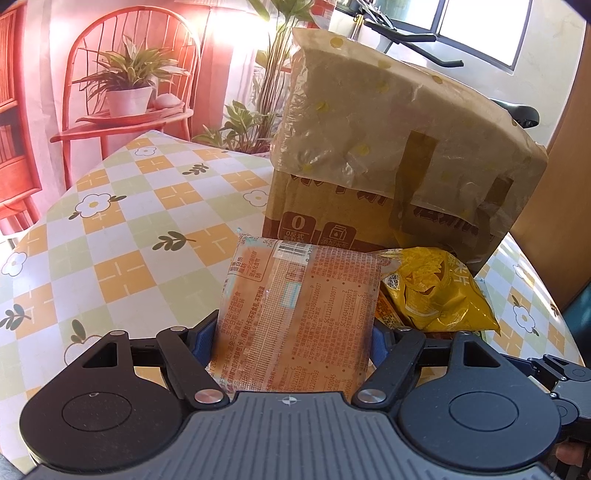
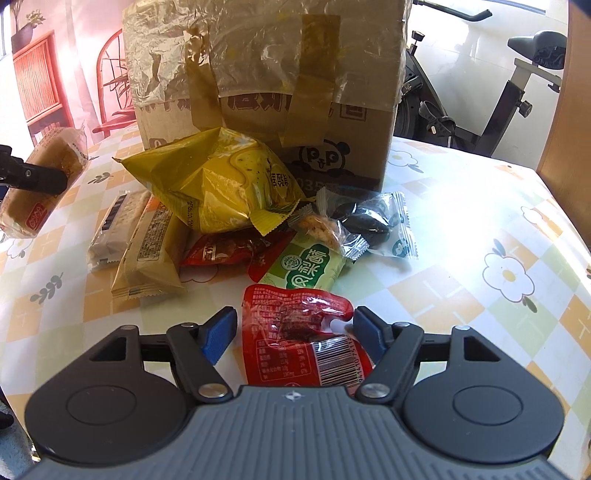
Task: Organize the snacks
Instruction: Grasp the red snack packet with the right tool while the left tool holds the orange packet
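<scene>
Checkered floral tablecloth point(image 1: 110, 221), red chair backdrop point(image 1: 129, 74), exercise bike point(image 2: 517, 85), sunlit window point(image 1: 480, 26).

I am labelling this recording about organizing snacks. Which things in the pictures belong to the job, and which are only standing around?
Part of the job:
left gripper shut on a bread packet
right gripper open around a red packet
yellow chip bag
green packet
cardboard box

Only standing around:
exercise bike
plant backdrop
checked tablecloth

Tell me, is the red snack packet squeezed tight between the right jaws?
No, the red packet lies on the table between the right gripper, whose jaws stand open with gaps on both sides.
</scene>
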The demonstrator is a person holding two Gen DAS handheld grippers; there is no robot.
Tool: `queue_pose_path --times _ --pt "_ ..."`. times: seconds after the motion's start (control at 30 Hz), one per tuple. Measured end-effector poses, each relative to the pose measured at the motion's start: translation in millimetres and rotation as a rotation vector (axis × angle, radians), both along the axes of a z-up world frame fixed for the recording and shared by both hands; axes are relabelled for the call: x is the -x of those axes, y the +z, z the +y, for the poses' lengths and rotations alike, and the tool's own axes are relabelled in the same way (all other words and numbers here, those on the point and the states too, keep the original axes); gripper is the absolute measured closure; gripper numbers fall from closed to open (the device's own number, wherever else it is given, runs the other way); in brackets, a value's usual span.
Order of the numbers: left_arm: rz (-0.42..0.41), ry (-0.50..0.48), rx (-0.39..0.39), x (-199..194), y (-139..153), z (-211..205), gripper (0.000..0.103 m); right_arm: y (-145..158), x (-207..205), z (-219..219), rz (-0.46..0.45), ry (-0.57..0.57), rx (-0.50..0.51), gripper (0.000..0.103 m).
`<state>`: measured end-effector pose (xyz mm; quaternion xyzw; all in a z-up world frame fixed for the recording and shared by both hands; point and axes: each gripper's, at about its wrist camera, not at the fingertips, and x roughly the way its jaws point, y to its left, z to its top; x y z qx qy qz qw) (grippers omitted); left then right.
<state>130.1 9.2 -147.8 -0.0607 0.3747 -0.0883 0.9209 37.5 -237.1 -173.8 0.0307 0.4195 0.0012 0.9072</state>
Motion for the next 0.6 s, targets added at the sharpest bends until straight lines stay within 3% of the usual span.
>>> queue_pose_path --times 0.23,0.43,0.6 --pt "0.005 -0.010 -0.030 1.1 -1.4 -4.1 0.025 -1.8 0.2 1.7 -0.005 -0.020 0.029 0.031" --pt "0.004 -0.005 -0.045 1.3 -1.7 -4.1 0.025 -5.7 5.9 5.3 -0.042 -0.041 0.072 0.023" --pt "-0.001 -0.008 -0.044 2.9 -1.2 -4.8 0.024 -5.9 9.6 8.5 -0.068 -0.014 0.078 0.034"
